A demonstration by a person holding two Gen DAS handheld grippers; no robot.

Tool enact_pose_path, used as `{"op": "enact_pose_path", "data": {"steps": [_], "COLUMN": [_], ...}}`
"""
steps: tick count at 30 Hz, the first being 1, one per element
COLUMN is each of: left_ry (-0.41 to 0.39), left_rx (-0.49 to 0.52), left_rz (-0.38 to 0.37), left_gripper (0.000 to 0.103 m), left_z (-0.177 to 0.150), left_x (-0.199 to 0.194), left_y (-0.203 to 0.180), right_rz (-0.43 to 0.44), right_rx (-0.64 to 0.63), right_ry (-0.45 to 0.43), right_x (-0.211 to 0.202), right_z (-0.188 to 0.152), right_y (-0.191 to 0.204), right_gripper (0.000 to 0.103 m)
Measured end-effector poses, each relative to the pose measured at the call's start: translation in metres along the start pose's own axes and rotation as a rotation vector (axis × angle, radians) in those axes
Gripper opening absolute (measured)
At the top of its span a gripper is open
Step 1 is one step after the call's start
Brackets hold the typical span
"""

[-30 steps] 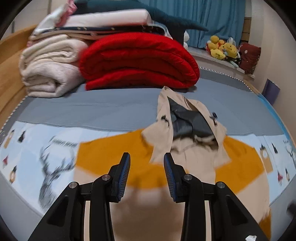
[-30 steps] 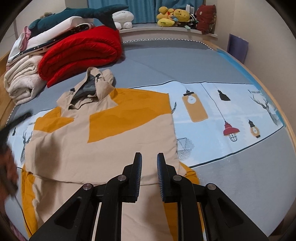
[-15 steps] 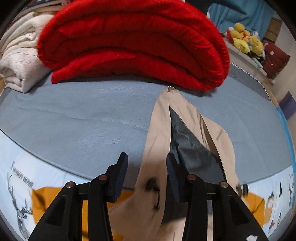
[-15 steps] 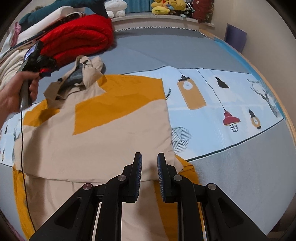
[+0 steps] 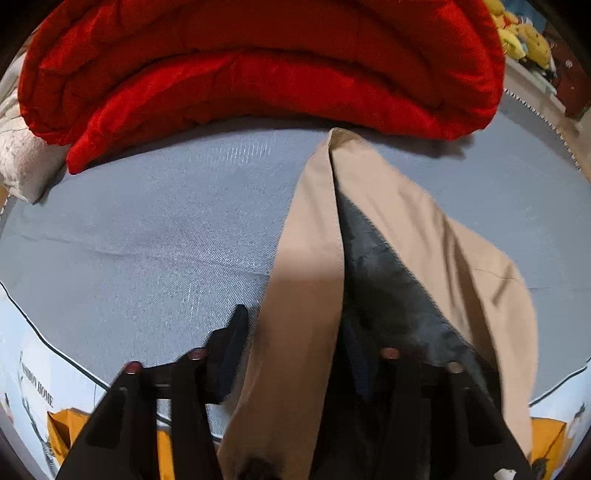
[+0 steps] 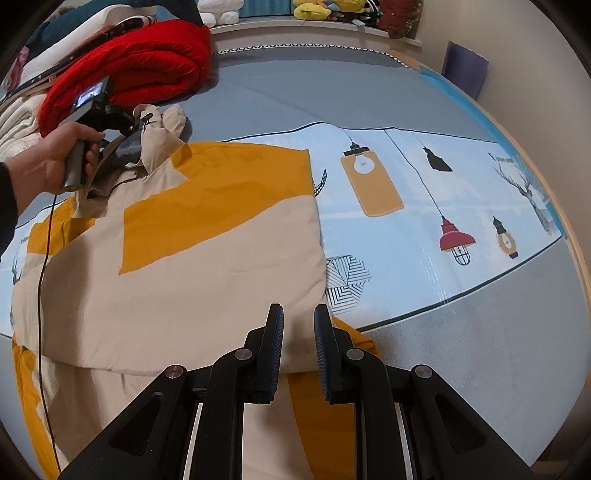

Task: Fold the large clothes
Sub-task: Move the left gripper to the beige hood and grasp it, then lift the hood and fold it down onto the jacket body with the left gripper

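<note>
A beige and mustard jacket point(image 6: 184, 258) lies folded on the bed, its hood point(image 6: 162, 133) toward the red quilt. In the left wrist view the hood's beige flap point(image 5: 306, 258) and grey lining point(image 5: 388, 288) fill the middle. My left gripper point(image 5: 295, 321) straddles that flap and its jaws are closing. The left finger point(image 5: 229, 350) stands just clear of the cloth, and the other is half hidden inside the hood. A hand point(image 6: 55, 162) holds this gripper. My right gripper point(image 6: 298, 310) hovers over the jacket's lower right corner, slightly open, nothing between its fingers.
A thick red quilt point(image 5: 258, 74) lies just beyond the hood, with pale folded blankets point(image 6: 14, 125) to its left. Plush toys point(image 6: 317, 7) line the far ledge. The printed bed sheet point(image 6: 406, 184) stretches right of the jacket. A black cable point(image 6: 40, 295) trails over the jacket's left side.
My left gripper has travelled forward and down to the hood and now has the hood's flap between its fingers. The right gripper has dipped a little over the jacket's corner.
</note>
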State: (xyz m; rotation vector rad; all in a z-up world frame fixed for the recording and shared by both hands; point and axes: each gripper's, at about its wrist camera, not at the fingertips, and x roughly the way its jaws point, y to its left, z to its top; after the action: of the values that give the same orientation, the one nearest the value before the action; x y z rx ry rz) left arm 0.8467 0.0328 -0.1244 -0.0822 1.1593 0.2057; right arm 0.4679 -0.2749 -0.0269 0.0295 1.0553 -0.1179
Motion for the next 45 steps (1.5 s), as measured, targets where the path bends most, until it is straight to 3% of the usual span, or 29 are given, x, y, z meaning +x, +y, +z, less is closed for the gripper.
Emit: {"op": "enact_pose_path", "data": {"steps": [1,3,7,10,16,19,22,26,30,32,34,35,41,45], "left_ry": [0.009,0.006,-0.104,-0.202,-0.39,-0.427,-0.407,-0.331,-0.315,-0.326,-0.364,-0.36,-0.294,-0.285], "left_rx": [0.006,0.017,0.025,0.108,0.273,0.361,0.428,0.282,0.078,0.013,-0.014,-0.029,-0.181,-0.186], "left_rz": [0.003,0.006,-0.095,-0.148,-0.245,-0.24,-0.189,-0.281,-0.327,-0.294,-0.241,-0.228,-0.248,-0.253], "left_gripper": [0.017,0.007,0.004,0.003,0.003,0.003,0.005,0.009,0.016,0.023,0.049,0.053,0.052,0.051], "left_z": [-0.001,-0.003,-0.028,-0.069,-0.194,-0.265,-0.31,-0.368,-0.371,-0.361,-0.343,-0.338,-0.31,-0.296], "left_x": [0.001,-0.003,-0.058,-0.12,-0.245,-0.274,-0.281,-0.289,-0.283,-0.28,-0.274,-0.269,-0.231,-0.215], "left_y": [0.001,0.004,0.016,0.018,0.042,0.052,0.046,0.078,0.109,0.118,0.127,0.133,0.17,0.174], "right_rz": [-0.001,-0.002,0.008,0.021,0.047,0.069,0.088,0.109,0.131,0.145,0.161,0.167,0.195,0.203], "right_rx": [0.0,0.003,0.005,0.021,0.075,0.085,0.084,0.078,0.07,0.075,0.071,0.061,-0.006,-0.028], "right_ry": [-0.002,-0.002,-0.012,-0.05,-0.123,-0.147,-0.174,-0.208,-0.243,-0.248,-0.246,-0.244,-0.235,-0.205], "right_x": [0.0,-0.001,-0.009,-0.025,-0.055,-0.065,-0.075,-0.086,-0.093,-0.092,-0.089,-0.088,-0.078,-0.065], "right_z": [0.001,0.001,0.005,0.011,0.018,0.014,0.009,0.004,0.003,0.003,0.002,0.002,0.001,0.003], "right_y": [0.0,0.001,0.003,0.003,-0.001,0.0,0.004,0.007,0.014,0.017,0.025,0.03,0.053,0.062], "right_gripper": [0.019,0.019,0.019,0.019,0.019,0.019,0.019,0.019,0.019,0.019,0.019,0.019,0.019,0.019]}}
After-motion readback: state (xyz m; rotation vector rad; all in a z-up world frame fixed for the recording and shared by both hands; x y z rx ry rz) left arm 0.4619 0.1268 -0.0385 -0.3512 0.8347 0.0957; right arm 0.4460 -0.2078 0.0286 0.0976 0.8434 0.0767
